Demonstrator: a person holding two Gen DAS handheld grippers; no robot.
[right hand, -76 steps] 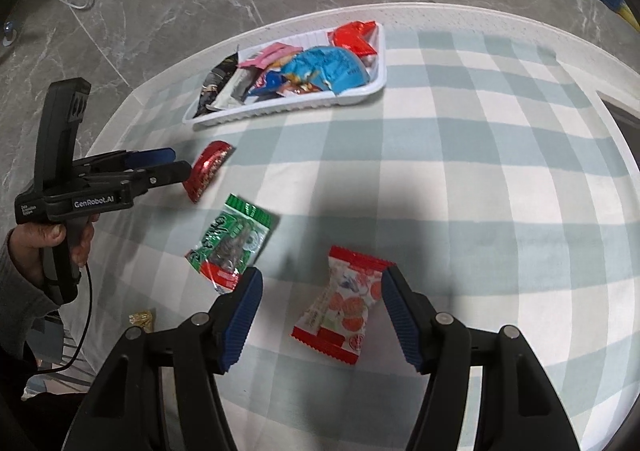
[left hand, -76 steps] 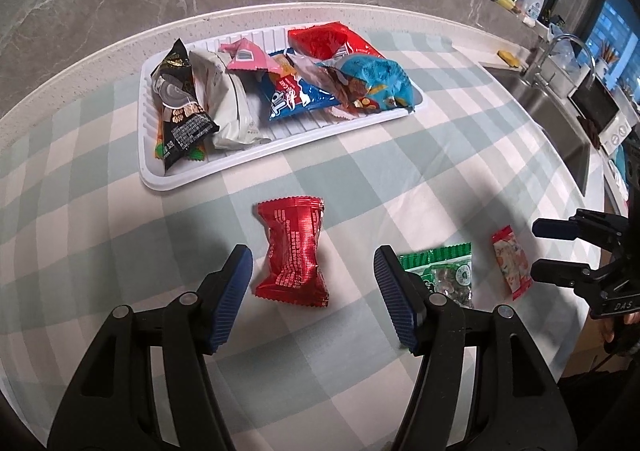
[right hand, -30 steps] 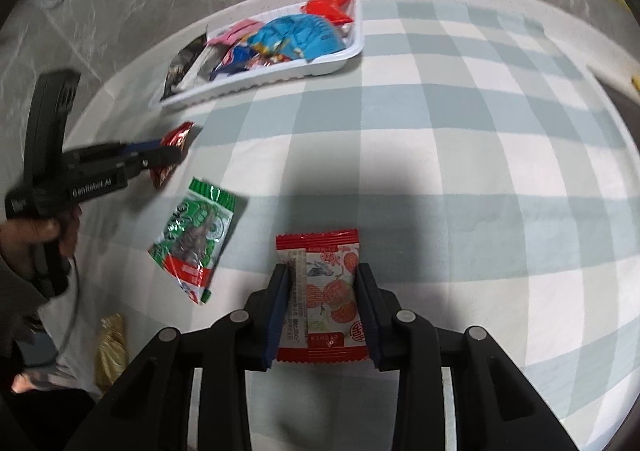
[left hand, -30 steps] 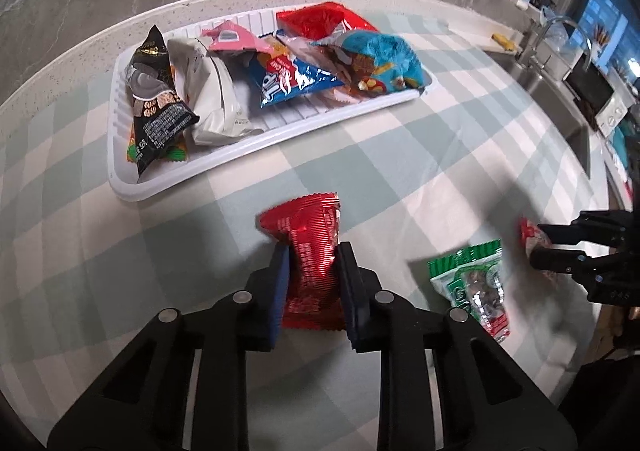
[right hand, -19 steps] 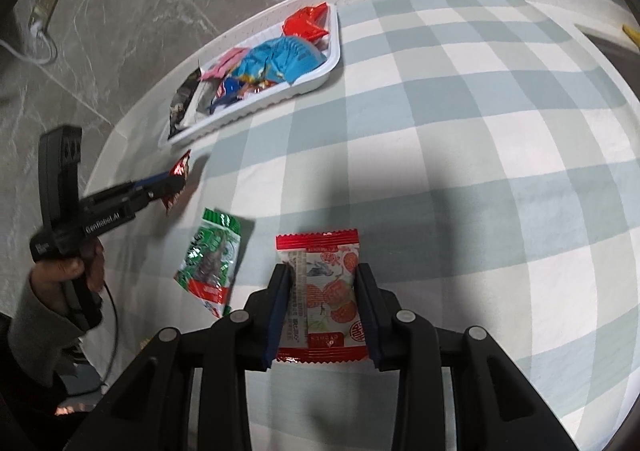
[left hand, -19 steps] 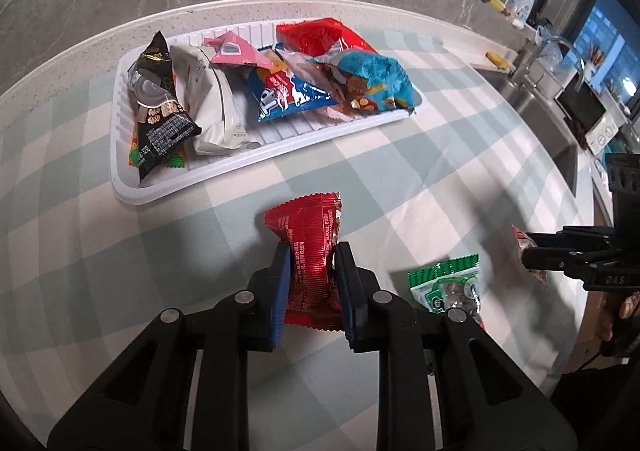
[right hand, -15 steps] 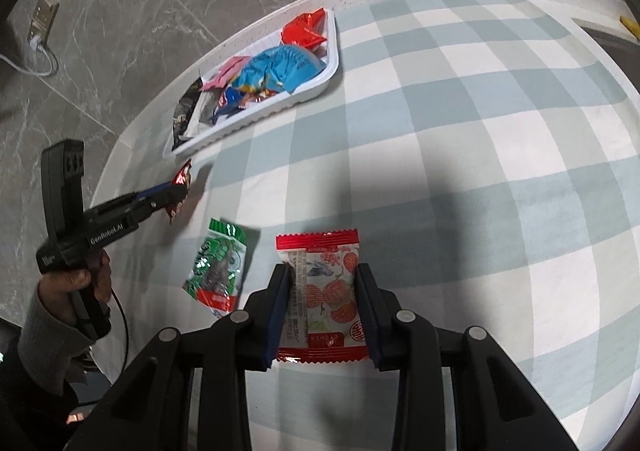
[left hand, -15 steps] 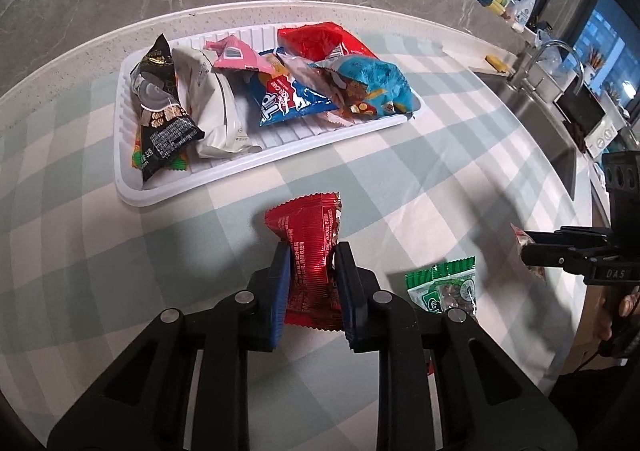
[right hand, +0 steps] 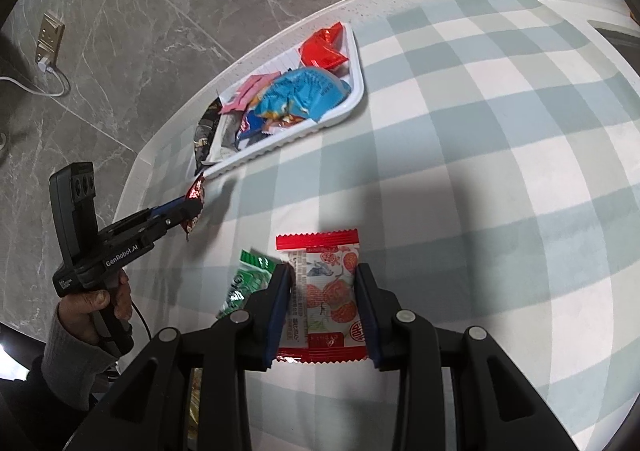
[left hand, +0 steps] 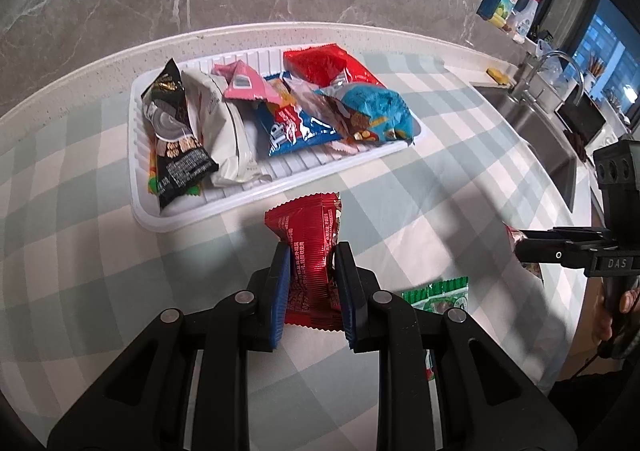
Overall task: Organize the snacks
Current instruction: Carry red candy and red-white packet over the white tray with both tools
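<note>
My left gripper [left hand: 310, 253] is shut on a red foil snack packet [left hand: 310, 251], held off the checked tablecloth just in front of the white tray [left hand: 138, 187]. In the right wrist view the same left gripper [right hand: 192, 207] holds that red packet [right hand: 195, 195] near the tray's [right hand: 358, 95] near-left corner. My right gripper [right hand: 322, 271] is shut on a white snack packet with red fruit print [right hand: 326, 291], lifted above the cloth. A green snack packet [right hand: 244, 283] lies on the table beside it, also visible as the green packet [left hand: 440, 295] in the left wrist view.
The tray holds several snack bags, black, white, pink, blue and red. A sink with a tap [left hand: 560, 67] sits at the far right, with bottles [left hand: 504, 3] behind. A hand and grey sleeve [right hand: 80, 315] grip the left tool. A gold-wrapped item [right hand: 194, 391] lies at the table's near edge.
Both grippers stay shut on their packets. The left one has risen with the red packet. The right one has rolled and shifted, so the tray and green packet sit differently in its view.
</note>
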